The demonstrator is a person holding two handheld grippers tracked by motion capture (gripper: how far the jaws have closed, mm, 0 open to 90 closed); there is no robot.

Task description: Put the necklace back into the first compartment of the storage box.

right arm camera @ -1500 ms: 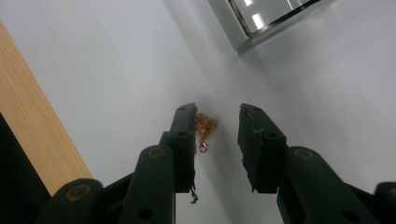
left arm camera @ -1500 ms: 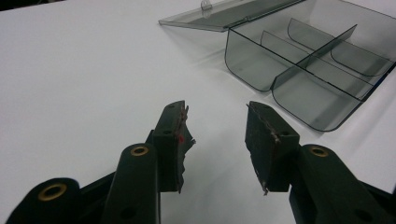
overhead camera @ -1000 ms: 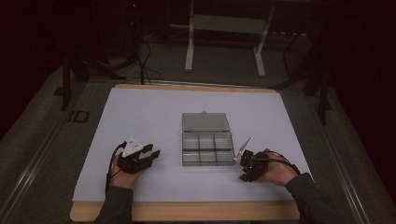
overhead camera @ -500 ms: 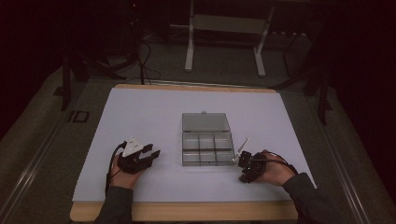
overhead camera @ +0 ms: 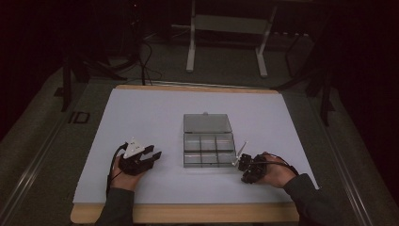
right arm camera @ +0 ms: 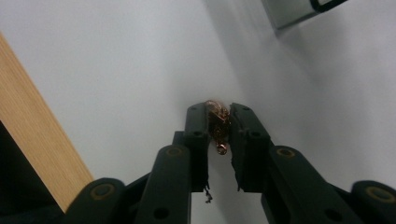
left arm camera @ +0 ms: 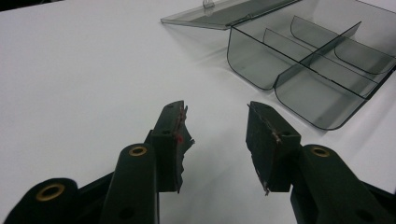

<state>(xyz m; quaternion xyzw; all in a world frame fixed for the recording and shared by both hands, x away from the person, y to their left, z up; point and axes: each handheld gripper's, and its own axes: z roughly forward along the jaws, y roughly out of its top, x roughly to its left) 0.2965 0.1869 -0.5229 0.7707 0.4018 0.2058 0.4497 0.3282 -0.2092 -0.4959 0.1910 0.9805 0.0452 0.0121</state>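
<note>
Left hand: it comes in from the bottom edge, left of the clear box, and holds the left gripper.
Left gripper: it sits on the white sheet, left of the clear box and apart from it. It points toward the box. In the left gripper view its two black jaws stand wide apart with nothing between them, only white sheet.
White sheet: it covers most of the table under the clear box. A strip of bare wood shows at the near edge, below the box.
Clear box: a grey see-through box near the middle of the sheet. It has small walls inside that cut it into little rooms. The rooms look empty. In the left gripper view the box lies just ahead and to the right of the jaws.
Lid: it is flipped open and lies flat on the sheet, on the far side of the clear box and joined to it.
Small brown thing: a tiny coppery piece, too small to name. It is pinched between the right gripper's jaws, just right of the clear box's near right corner.
Right gripper: it is just right of the clear box, near that corner. In the right gripper view its jaws are squeezed close on the small brown thing.
Right hand: it comes in from the bottom right, right of the clear box, and holds the right gripper.
</note>
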